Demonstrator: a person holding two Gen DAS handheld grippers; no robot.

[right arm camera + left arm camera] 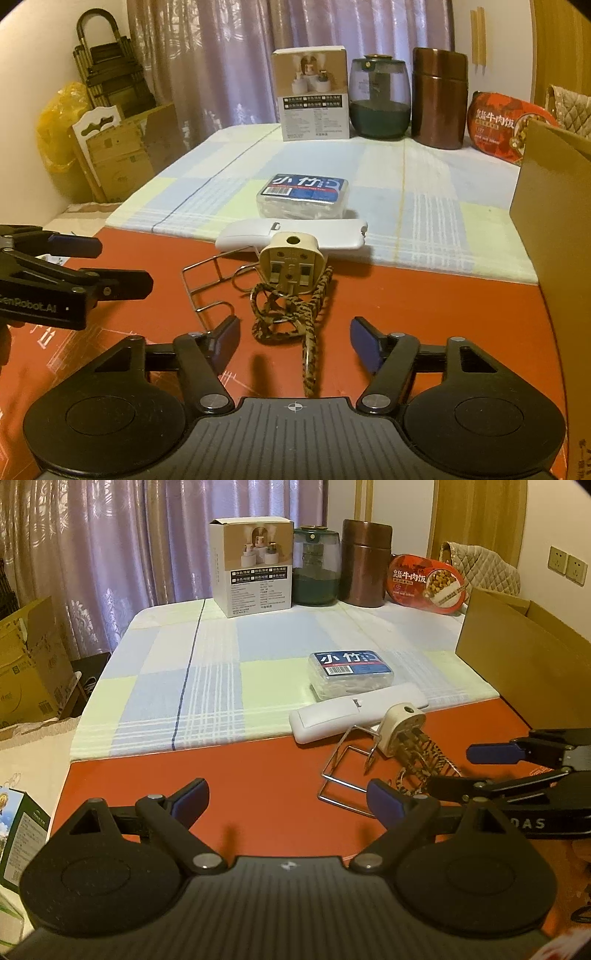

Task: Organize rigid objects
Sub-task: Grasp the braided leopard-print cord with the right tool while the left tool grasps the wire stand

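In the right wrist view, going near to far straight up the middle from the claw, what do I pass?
Right claw → patterned braided cord → beige plug → white remote → clear box with blue label → white carton standing at the table's far edge.

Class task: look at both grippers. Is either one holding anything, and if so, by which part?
Nothing is held. The left gripper is open over bare red table; the right gripper straddles the braided cord without touching it.
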